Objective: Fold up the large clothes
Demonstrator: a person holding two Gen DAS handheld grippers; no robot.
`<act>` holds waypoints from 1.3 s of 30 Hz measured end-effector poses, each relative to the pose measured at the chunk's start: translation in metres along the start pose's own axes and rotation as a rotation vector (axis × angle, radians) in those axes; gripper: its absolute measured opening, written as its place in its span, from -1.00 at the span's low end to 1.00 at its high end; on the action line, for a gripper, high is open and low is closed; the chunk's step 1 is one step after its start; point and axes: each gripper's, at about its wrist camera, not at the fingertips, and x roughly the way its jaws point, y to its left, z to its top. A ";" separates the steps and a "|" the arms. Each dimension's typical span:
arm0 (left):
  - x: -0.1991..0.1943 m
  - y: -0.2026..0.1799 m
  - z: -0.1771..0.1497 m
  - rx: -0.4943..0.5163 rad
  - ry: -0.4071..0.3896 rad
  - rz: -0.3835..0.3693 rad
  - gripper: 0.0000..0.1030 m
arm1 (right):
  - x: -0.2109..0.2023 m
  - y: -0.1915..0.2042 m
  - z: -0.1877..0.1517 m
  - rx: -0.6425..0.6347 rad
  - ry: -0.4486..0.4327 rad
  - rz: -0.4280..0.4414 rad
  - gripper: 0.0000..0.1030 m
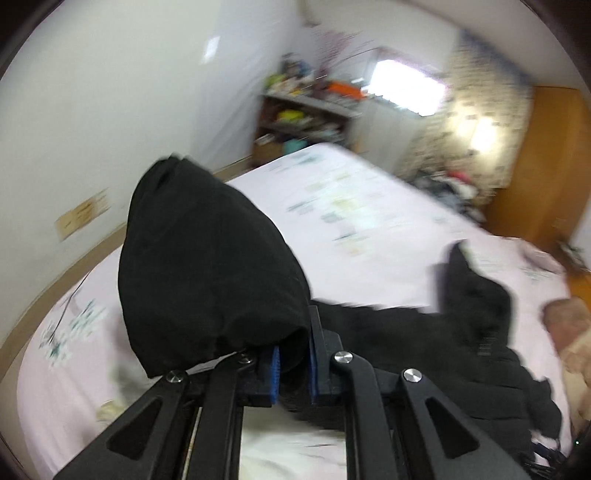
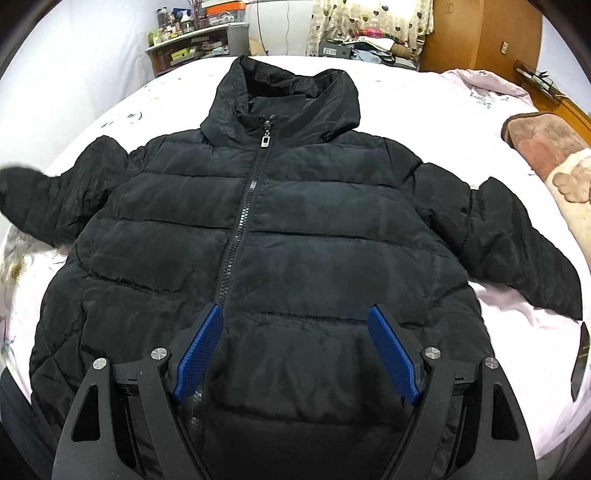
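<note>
A black puffer jacket [image 2: 266, 229] with a hood lies face up and zipped on the bed [image 2: 424, 110], both sleeves spread out. My right gripper [image 2: 295, 328] is open, its blue pads [image 2: 201, 347] hovering over the jacket's lower front near the zipper. My left gripper [image 1: 293, 354] is shut on the end of the jacket's sleeve [image 1: 207, 266], which bunches up over the fingers and is lifted off the bed. The rest of the jacket [image 1: 461, 325] trails to the right in the blurred left wrist view.
The pale pink bedsheet [image 1: 351, 206] covers the bed. A folded pink and brown blanket [image 2: 546, 155] lies at the bed's right edge. A cluttered shelf [image 2: 192, 48], a clothes pile [image 2: 373, 40] and a wooden wardrobe [image 2: 484, 33] stand beyond the far side.
</note>
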 end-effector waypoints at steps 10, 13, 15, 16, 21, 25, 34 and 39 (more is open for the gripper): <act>-0.025 -0.153 0.013 0.169 0.043 -0.365 -0.78 | -0.034 -0.028 -0.015 0.036 -0.055 -0.015 0.56; -0.018 -0.205 -0.006 0.220 0.098 -0.456 -0.78 | -0.040 -0.045 -0.020 0.079 -0.062 -0.032 0.56; -0.011 -0.231 -0.018 0.235 0.142 -0.513 -0.78 | -0.043 -0.059 -0.023 0.120 -0.060 -0.035 0.56; -0.005 -0.246 -0.026 0.245 0.167 -0.536 -0.78 | -0.043 -0.065 -0.024 0.136 -0.061 -0.037 0.57; 0.027 -0.293 -0.066 0.266 0.279 -0.636 -0.78 | -0.040 -0.097 -0.031 0.201 -0.060 -0.019 0.57; 0.058 -0.320 -0.097 0.266 0.374 -0.659 -0.52 | -0.033 -0.115 -0.037 0.236 -0.033 0.002 0.57; 0.067 -0.307 -0.108 0.189 0.486 -0.754 0.41 | -0.027 -0.126 -0.030 0.272 -0.041 0.023 0.57; 0.059 -0.255 -0.073 0.267 0.285 -0.600 0.41 | -0.019 -0.111 0.001 0.232 -0.079 0.056 0.56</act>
